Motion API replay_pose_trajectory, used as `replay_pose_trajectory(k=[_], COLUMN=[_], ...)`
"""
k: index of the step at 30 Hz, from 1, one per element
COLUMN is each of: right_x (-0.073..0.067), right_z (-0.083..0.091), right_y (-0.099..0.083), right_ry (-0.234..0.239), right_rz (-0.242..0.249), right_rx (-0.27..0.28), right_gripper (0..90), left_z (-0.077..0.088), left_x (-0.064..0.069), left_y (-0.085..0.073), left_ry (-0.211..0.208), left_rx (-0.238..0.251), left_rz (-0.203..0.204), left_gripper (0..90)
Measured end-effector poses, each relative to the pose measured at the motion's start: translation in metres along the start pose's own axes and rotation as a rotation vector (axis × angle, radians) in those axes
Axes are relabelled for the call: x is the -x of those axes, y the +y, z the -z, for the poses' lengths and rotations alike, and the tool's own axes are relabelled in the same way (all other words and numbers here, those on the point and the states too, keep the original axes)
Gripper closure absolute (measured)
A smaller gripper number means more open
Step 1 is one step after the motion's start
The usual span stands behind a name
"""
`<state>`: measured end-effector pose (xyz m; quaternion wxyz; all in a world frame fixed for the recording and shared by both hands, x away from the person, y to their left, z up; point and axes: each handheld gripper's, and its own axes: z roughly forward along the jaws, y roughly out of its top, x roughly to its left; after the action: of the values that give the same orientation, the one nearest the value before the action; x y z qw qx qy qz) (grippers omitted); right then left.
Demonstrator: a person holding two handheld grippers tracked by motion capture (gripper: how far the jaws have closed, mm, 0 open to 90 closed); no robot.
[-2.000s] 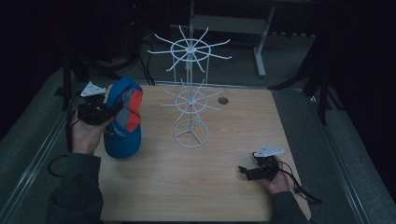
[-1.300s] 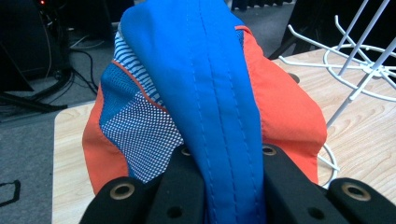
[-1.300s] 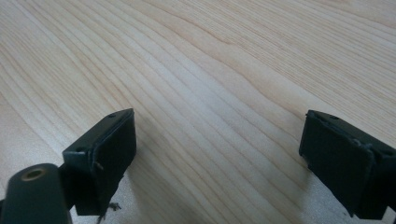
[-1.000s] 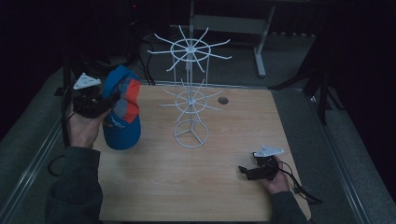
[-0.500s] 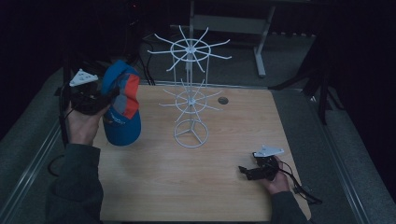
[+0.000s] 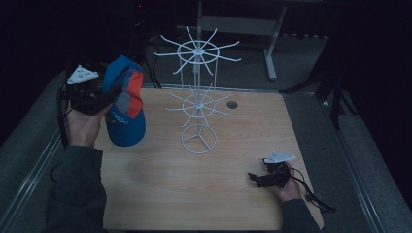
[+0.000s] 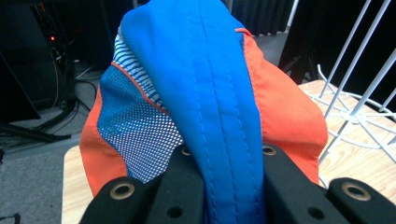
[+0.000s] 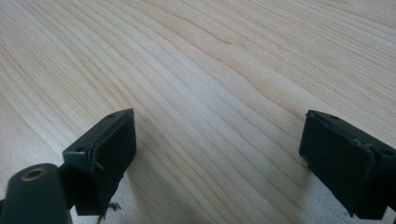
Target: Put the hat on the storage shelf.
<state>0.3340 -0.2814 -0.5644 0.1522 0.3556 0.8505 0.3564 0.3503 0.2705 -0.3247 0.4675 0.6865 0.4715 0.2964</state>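
Observation:
A blue and orange cap [image 6: 125, 107] hangs in the air above the table's left side, its brim pointing down. My left gripper [image 6: 111, 93] is shut on the cap; in the left gripper view the black jaws pinch a blue fabric panel [image 7: 219, 121] between them. A white wire rack [image 6: 197, 104] with two tiers of radiating arms stands at the table's centre, just right of the cap. My right gripper [image 6: 253, 177] rests low at the table's front right, open, with bare wood between its pads [image 8: 105, 154].
The wooden table [image 6: 160, 194] has a small round hole [image 6: 231, 104] behind the rack. The rack's wire arms [image 7: 355, 100] are close to the cap's right. A metal table frame [image 6: 240, 24] and dark floor lie beyond.
The left gripper has lifted the cap higher and slightly back toward the far left. The right gripper has stayed still.

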Motion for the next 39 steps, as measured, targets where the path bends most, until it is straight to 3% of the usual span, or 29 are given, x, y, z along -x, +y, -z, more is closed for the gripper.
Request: replay_pose_trajectory(k=[14,39], right_x=[0.000,0.000], right_z=[0.000,0.000], right_y=[0.000,0.000], right_ry=[0.000,0.000], right_rz=[0.001,0.001], right_rx=[0.000,0.001], right_gripper=[10.7,10.7], left_z=[0.005,0.023], left_x=[-0.001,0.004], left_y=[0.003,0.010], left_ry=[-0.023,-0.072], left_rx=[0.036,0.146], left_rz=[0.011,-0.027], left_gripper=[88.1,88.0])
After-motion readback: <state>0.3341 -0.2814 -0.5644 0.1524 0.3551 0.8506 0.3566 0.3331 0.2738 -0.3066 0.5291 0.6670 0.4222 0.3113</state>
